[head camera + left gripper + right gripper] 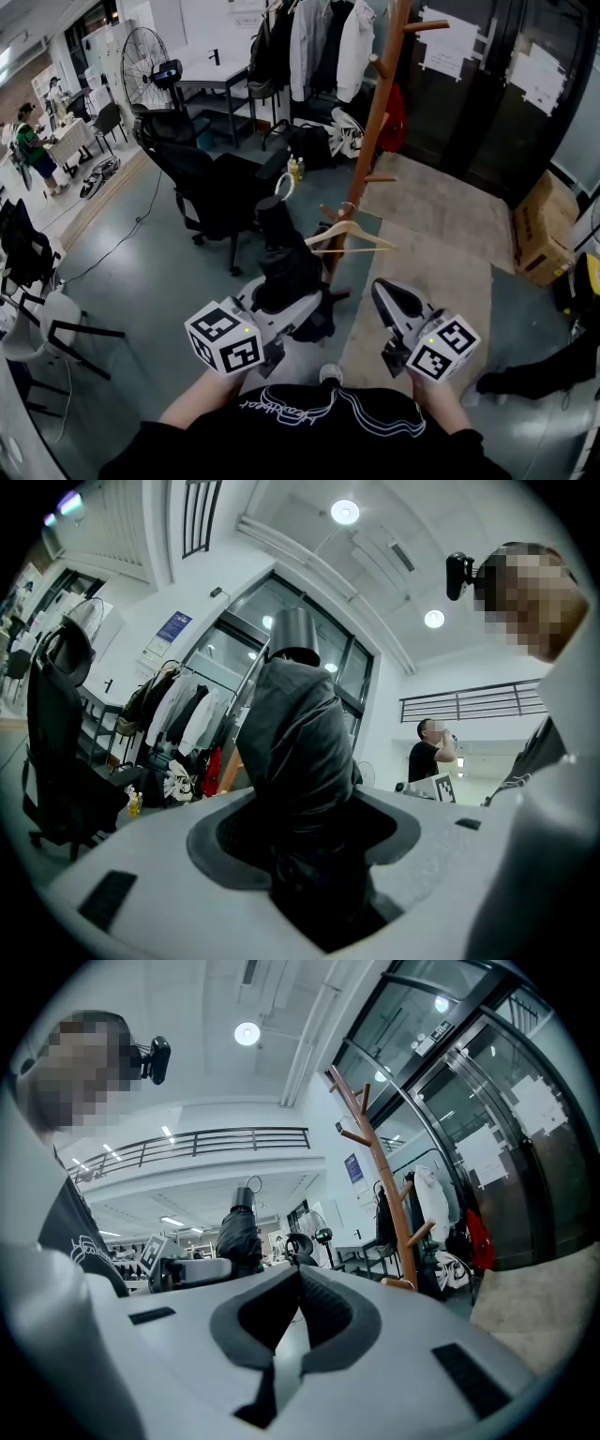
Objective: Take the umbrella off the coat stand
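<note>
Left gripper view: left gripper (309, 841) clamps the folded black umbrella (295, 733) between its jaws, long axis upright, capped end up. Right gripper (298, 1277) is closed, empty.

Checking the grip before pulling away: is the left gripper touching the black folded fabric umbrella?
Touching. In the left gripper view, the black folded fabric umbrella stands between the jaws of the left gripper, with both pads pressed against its fabric.

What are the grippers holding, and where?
The left gripper grips the folded black umbrella around its bundled cloth; the right gripper holds nothing.
</note>
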Motion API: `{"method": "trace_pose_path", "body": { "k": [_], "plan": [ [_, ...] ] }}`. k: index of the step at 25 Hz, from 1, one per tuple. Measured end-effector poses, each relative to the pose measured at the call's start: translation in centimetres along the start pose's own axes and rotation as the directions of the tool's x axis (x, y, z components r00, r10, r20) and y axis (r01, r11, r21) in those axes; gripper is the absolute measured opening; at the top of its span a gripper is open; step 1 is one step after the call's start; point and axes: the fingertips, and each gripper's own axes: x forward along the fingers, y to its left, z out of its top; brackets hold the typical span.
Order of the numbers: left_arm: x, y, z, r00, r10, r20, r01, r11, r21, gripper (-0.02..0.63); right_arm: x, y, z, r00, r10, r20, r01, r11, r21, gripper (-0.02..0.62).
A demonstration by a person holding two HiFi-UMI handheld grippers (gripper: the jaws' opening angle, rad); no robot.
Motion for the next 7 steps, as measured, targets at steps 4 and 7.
{"method": "trace_pose_path", "body": {
  "k": [4, 7],
  "plan": [
    [0.45, -0.19, -0.05, 1.0, 0.002, -0.002, -0.002, 1.0, -0.002, 0.233, -0.18, -0.36, 0.12, 1.0, 0.003, -0.002, -0.003, 1.0, 0.0, 0.003],
    [0.7, -0.45, -0.18, 1.0, 0.001, -0.006, -0.001, 1.0, 0.002, 0.233, -0.41, -0.52, 0.1, 1.0, 0.005, -0.003, -0.005, 1.0, -0.001, 0.003]
  ]
}}
